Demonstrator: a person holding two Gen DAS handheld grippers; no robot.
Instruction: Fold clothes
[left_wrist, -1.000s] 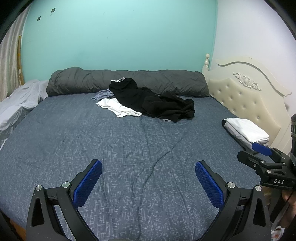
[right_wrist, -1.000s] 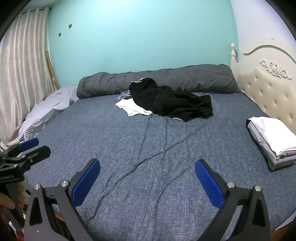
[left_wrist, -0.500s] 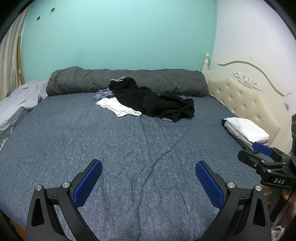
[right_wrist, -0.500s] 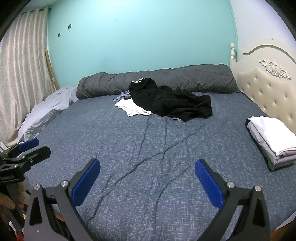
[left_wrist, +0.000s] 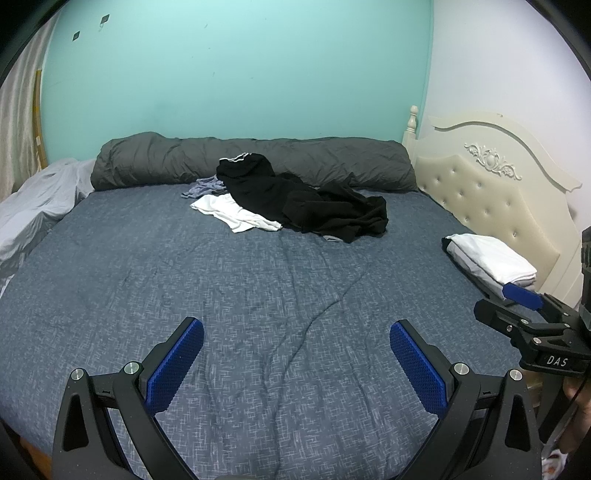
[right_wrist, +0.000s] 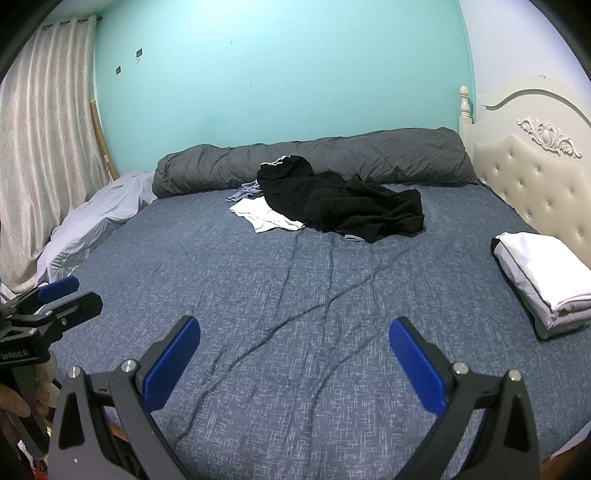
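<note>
Blue-grey quilted bedspread (left_wrist: 184, 280) stretches bare ahead of me, and the crumpled black garment (left_wrist: 306, 203) lies straight ahead at the far side, against the long rolled grey duvet (left_wrist: 155, 162), its long axis running left to right. Beneath its left end a white garment (left_wrist: 229, 214) peeks out. My left gripper (left_wrist: 295, 363) and right gripper (right_wrist: 293, 358) both hang empty, jaws spread wide. Neither seems clearly nearer (the heap sits about centred in both views), so I'd reach forward with both.

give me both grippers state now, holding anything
Left gripper: open, holding nothing, above the bed.
Right gripper: open, holding nothing.
</note>
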